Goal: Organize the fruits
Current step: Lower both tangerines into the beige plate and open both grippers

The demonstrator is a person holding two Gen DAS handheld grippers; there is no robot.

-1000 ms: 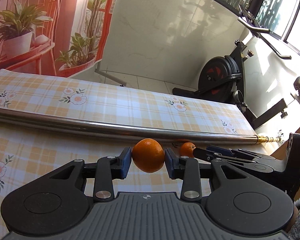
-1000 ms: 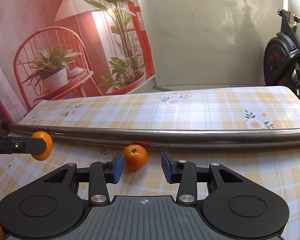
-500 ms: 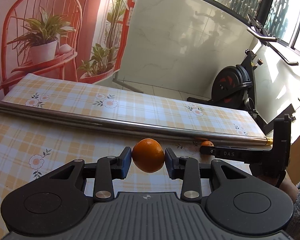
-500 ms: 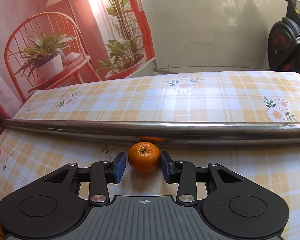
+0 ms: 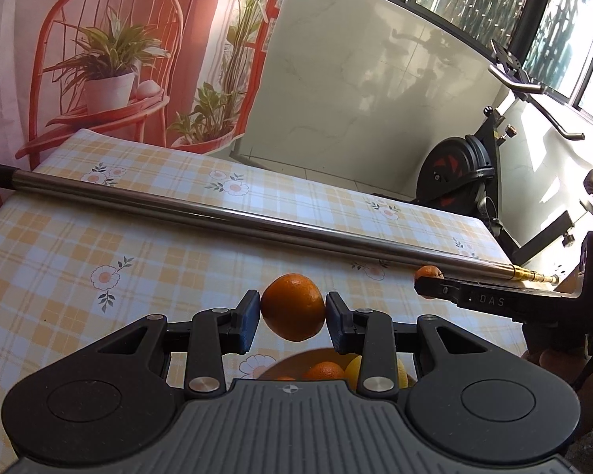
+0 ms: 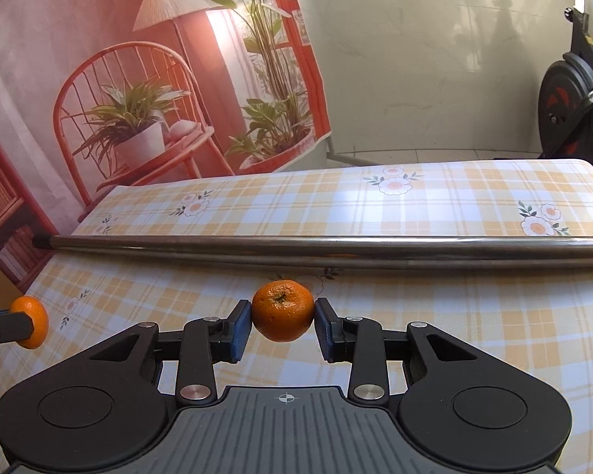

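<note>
We see the left tool (image 5: 293, 316) pinching an orange (image 5: 292, 306) between its blue pads, lifted off the desk (image 5: 99, 245). Just below it sits a bowl (image 5: 280, 365) with more fruit. The right tool (image 6: 282, 326) has just closed on a stemmed mandarin (image 6: 282, 310), pads pressing both sides. A metal pole (image 6: 336, 251) lies across the desk ahead of both tools.

A metal pole (image 5: 257, 224) lies across the table (image 5: 51, 260) behind both held fruits: one orange (image 5: 293, 307) hangs above a bowl (image 5: 296, 361) of fruit, the second orange (image 6: 283, 310) to its right.
</note>
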